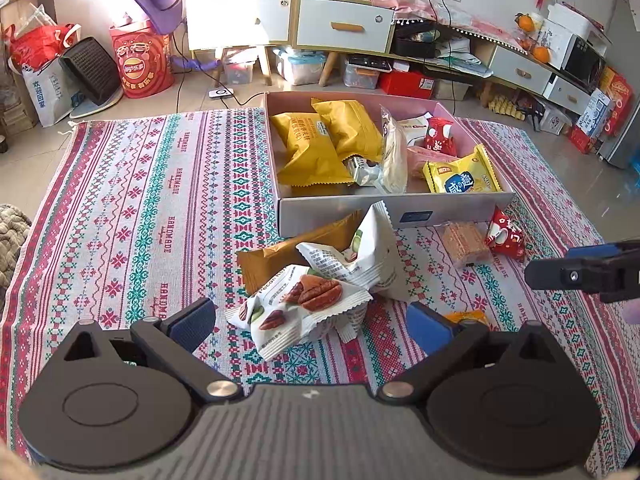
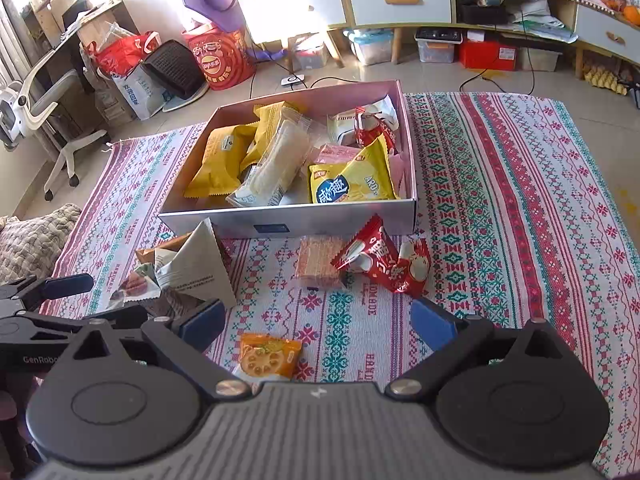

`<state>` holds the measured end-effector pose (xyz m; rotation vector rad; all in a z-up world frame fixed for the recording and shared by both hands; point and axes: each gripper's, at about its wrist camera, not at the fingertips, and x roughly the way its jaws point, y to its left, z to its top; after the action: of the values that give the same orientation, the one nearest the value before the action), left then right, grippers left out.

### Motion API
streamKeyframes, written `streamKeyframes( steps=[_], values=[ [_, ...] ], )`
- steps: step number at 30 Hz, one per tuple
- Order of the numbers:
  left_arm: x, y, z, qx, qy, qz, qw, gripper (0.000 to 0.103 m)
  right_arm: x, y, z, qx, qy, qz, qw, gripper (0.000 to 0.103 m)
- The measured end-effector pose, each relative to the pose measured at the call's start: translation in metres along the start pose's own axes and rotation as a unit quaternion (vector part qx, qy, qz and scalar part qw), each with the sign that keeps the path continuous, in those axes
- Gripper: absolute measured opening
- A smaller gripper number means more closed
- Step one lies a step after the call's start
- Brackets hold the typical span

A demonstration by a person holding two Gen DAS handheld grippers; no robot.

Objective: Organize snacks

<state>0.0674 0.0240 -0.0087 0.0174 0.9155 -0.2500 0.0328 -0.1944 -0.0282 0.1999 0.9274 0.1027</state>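
A pink-lined cardboard box (image 1: 352, 210) (image 2: 288, 216) on the patterned cloth holds several snack packets, yellow ones among them. In front of it lie two white pecan packets (image 1: 308, 300) (image 2: 192, 268), a brown bar (image 1: 280, 252), a wafer pack (image 1: 466, 242) (image 2: 318, 260), a red packet (image 1: 506, 236) (image 2: 384, 264) and a small orange biscuit packet (image 2: 268, 354) (image 1: 466, 316). My left gripper (image 1: 312, 328) is open with the nearer pecan packet between its fingers. My right gripper (image 2: 316, 328) is open above the orange packet, and shows at the right edge of the left wrist view (image 1: 580, 270).
The striped cloth (image 1: 140, 200) (image 2: 520, 200) covers the floor. Behind it stand cabinets (image 1: 344, 24), storage bins, red bags (image 1: 142, 62) and a black heater. An office chair (image 2: 48, 108) is at the far left. A knitted cushion (image 2: 36, 240) lies at the cloth's left edge.
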Motion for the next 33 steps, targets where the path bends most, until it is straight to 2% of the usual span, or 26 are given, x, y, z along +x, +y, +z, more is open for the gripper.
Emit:
streamKeyframes(
  steps=[7, 12, 17, 27, 33],
  values=[
    [0.009, -0.003, -0.022, -0.003, -0.01, 0.015, 0.9998, 0.103, 0.014, 0.009, -0.024, -0.028, 0.028, -0.015, 0.999, 0.1],
    [0.021, -0.008, -0.027, 0.0, -0.002, 0.016, 0.9999, 0.103, 0.021, 0.018, -0.036, -0.049, 0.045, -0.017, 0.998, 0.1],
    [0.031, -0.009, -0.025, -0.007, 0.002, 0.017, 0.9998, 0.103, 0.026, 0.028, -0.042, -0.072, 0.056, -0.017, 0.996, 0.1],
    [0.041, -0.012, -0.018, -0.012, -0.027, 0.03, 0.9991, 0.103, 0.03, 0.042, -0.055, -0.099, 0.058, -0.015, 0.993, 0.099],
    [0.044, -0.015, -0.012, -0.009, -0.036, 0.035, 0.9987, 0.098, 0.028, 0.049, -0.06, -0.116, 0.053, -0.021, 0.992, 0.099]
  ],
)
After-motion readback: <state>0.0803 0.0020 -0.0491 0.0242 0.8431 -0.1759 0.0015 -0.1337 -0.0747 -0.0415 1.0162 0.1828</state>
